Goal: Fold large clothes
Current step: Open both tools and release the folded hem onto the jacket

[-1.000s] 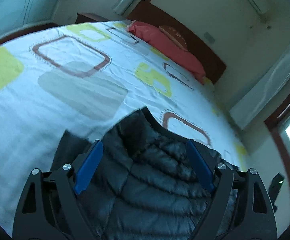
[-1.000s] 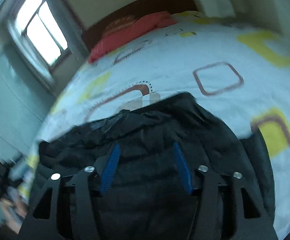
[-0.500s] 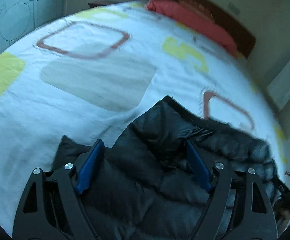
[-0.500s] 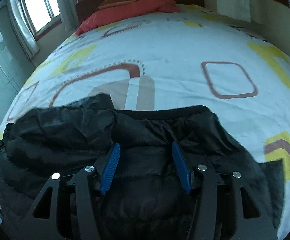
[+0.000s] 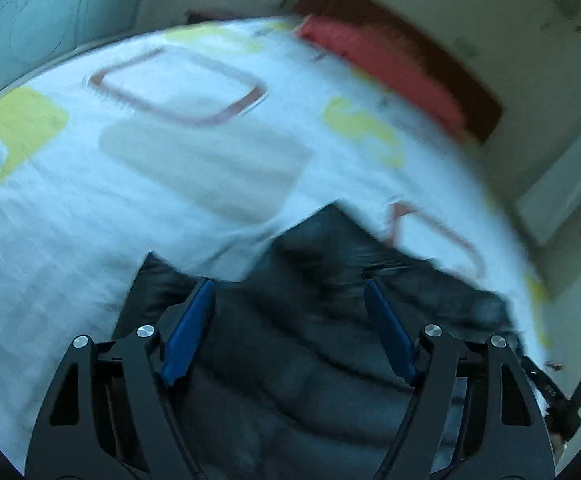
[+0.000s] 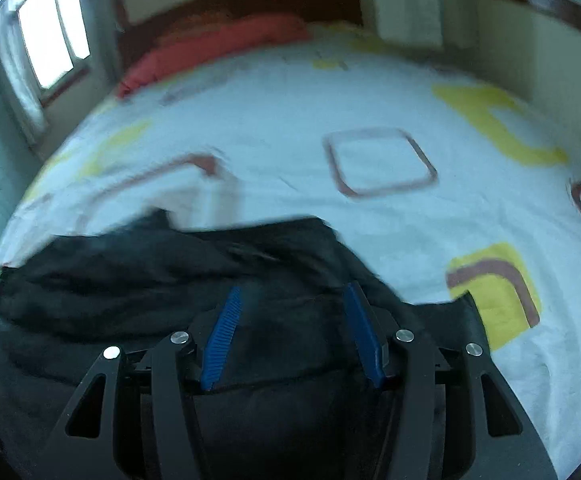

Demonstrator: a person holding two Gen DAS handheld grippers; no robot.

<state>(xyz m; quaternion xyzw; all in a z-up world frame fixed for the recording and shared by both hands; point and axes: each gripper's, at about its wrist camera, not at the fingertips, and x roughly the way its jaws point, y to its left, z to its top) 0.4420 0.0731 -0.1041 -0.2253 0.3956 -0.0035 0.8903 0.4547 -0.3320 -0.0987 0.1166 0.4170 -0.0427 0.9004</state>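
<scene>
Below, black puffer jacket (image 5: 290, 360) on bed (image 5: 70, 220), beneath spread left tongs (image 5: 290, 320), right tongs (image 6: 294, 320)

- Your left wrist view sits low over the bed sheet (image 5: 194, 184), looking along the left gripper (image 5: 288, 328) toward the red pillow (image 5: 390, 64) and headboard (image 5: 450, 76) at upper right.
- Your right wrist view also rides low and close, facing up the bed past the right gripper (image 6: 294, 336), with the window (image 6: 46, 44) on its left.
- Both views share the black puffer jacket (image 5: 310, 360) right under the fingers, plus the sheet and pillow.
</scene>
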